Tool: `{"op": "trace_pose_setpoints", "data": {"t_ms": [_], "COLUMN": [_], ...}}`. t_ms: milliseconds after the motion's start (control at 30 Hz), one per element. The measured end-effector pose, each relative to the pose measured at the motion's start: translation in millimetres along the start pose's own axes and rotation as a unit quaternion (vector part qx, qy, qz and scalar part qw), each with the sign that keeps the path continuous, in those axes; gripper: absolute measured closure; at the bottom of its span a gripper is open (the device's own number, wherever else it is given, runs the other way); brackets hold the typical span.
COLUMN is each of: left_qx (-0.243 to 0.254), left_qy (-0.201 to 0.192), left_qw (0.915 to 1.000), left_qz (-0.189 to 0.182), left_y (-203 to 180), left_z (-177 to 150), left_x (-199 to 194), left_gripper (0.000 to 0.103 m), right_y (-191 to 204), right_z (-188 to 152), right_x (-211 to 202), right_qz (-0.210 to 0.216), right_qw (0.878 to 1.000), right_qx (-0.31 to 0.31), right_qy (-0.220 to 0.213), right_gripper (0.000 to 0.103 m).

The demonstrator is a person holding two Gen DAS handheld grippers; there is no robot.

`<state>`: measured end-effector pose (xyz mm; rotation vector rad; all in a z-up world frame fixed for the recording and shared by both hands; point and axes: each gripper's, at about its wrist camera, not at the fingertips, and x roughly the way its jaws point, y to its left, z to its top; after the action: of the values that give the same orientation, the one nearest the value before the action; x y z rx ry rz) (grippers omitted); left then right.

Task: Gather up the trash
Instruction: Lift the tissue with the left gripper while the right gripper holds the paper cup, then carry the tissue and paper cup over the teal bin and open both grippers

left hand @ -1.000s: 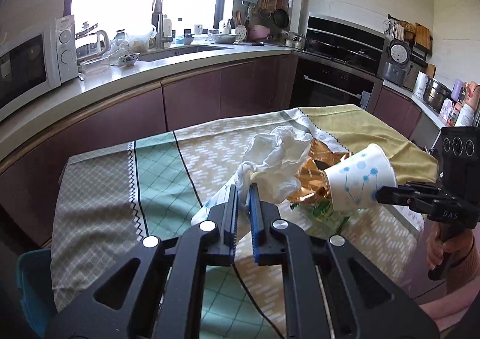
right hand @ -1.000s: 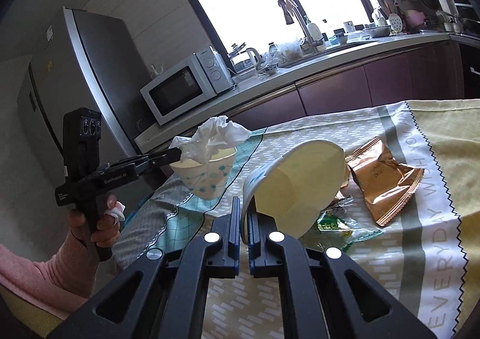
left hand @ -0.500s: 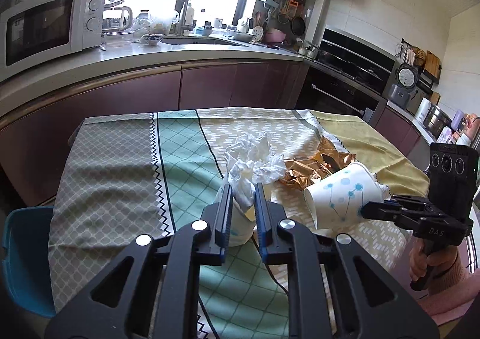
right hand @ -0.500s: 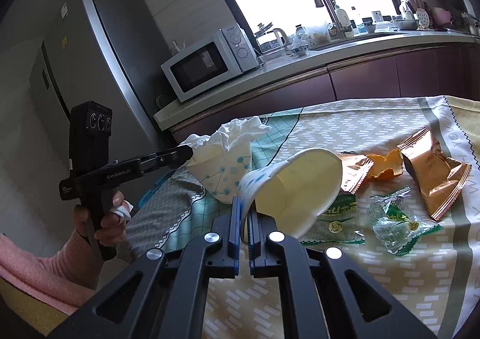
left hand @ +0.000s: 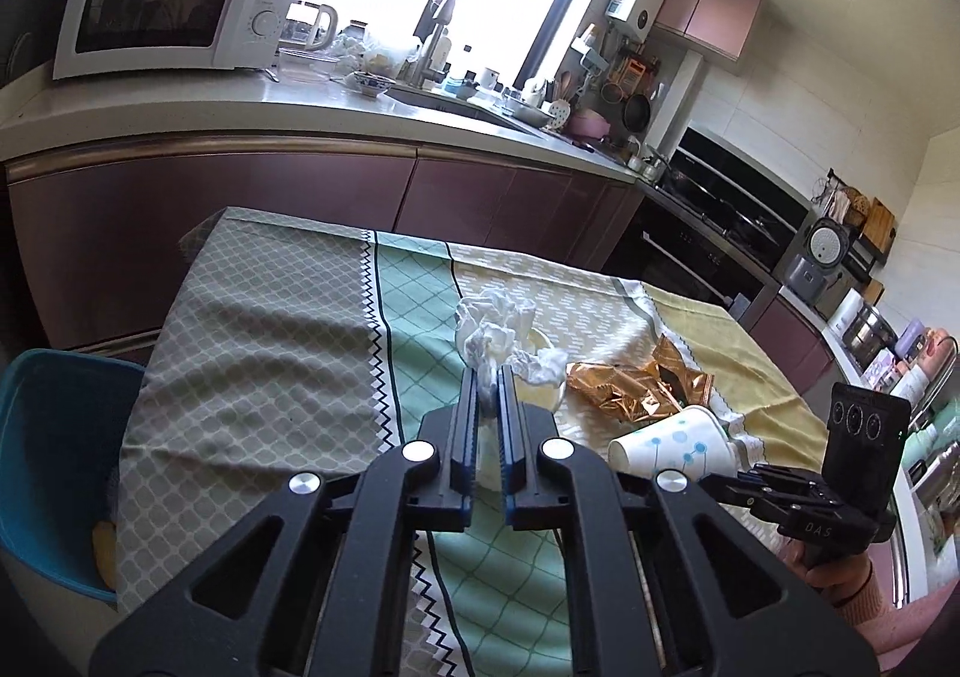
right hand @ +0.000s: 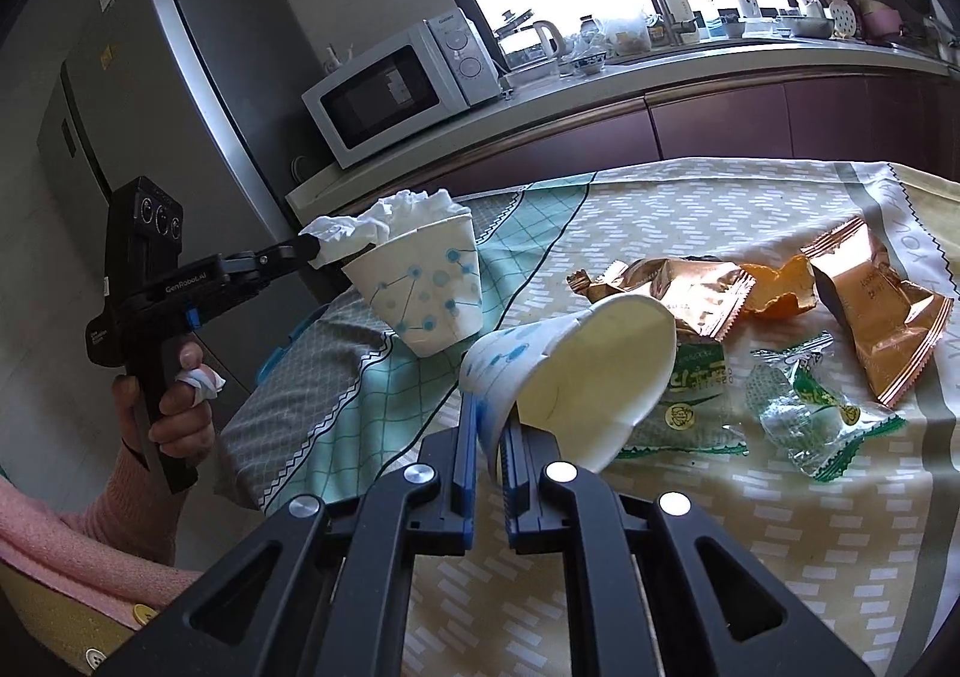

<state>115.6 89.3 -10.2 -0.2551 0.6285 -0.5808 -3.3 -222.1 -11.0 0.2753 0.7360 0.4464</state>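
My left gripper (left hand: pixel 487 377) holds a white paper cup (left hand: pixel 540 392) with a blue dot pattern by its rim, and the jaws are closing on it. Crumpled white tissues (left hand: pixel 492 323) fill this cup. In the right wrist view the left gripper (right hand: pixel 309 245) holds the tissue-filled cup (right hand: pixel 426 287) tilted above the table's left part. My right gripper (right hand: pixel 489 407) pinches the rim of an empty paper cup (right hand: pixel 576 371) tipped on its side, and its jaws are opening slightly with the rim still between them. Gold snack wrappers (right hand: pixel 678 287) and clear green wrappers (right hand: pixel 810 407) lie on the tablecloth (right hand: pixel 720 557).
A blue bin (left hand: pixel 54 437) stands on the floor at the table's left end. Behind the table run a counter with a microwave (left hand: pixel 162 5), a sink and an oven (left hand: pixel 720 233). A grey fridge (right hand: pixel 180 95) stands at the left. A hand in a pink sleeve (right hand: pixel 168 425) grips the left handle.
My left gripper has carried the tissue-filled cup leftwards and rolled. The right gripper with the empty cup has shifted a little towards the wrappers.
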Motion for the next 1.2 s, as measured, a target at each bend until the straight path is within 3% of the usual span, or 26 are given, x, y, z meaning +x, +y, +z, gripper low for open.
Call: {"op": "trace_pose_setpoints", "data": {"t_ms": [333, 633, 900, 1200], "left_qx": [-0.009, -0.002, -0.019, -0.053], "left_qy": [-0.036, -0.061, -0.077, -0.073], "left_qw": [0.9992, 0.9964, 0.9905, 0.9764], "left_qz": [0.013, 0.059, 0.112, 0.196], "left_y": [15.3, 28.0, 60.2, 120.2], "left_z": [1.8, -4.4, -13.9, -29.9], "left_x": [-37.2, -80.7, -122.9, -158.9], "left_gripper": [0.097, 0.097, 0.097, 0.097], "right_y": [22.9, 68.1, 119.9, 175.8], "right_z": [12.3, 29.7, 42.0, 53.9], "right_x": [-13.2, -15.8, 30.4, 103.3], "right_qz": [0.012, 0.074, 0.137, 0.185], "right_qw": [0.999, 0.993, 0.981, 0.964], "right_qx": [-0.03, -0.082, -0.137, -0.187], "right_qy": [-0.027, -0.037, 0.0, 0.045], "right_gripper": [0.099, 0.099, 0.099, 0.099]}}
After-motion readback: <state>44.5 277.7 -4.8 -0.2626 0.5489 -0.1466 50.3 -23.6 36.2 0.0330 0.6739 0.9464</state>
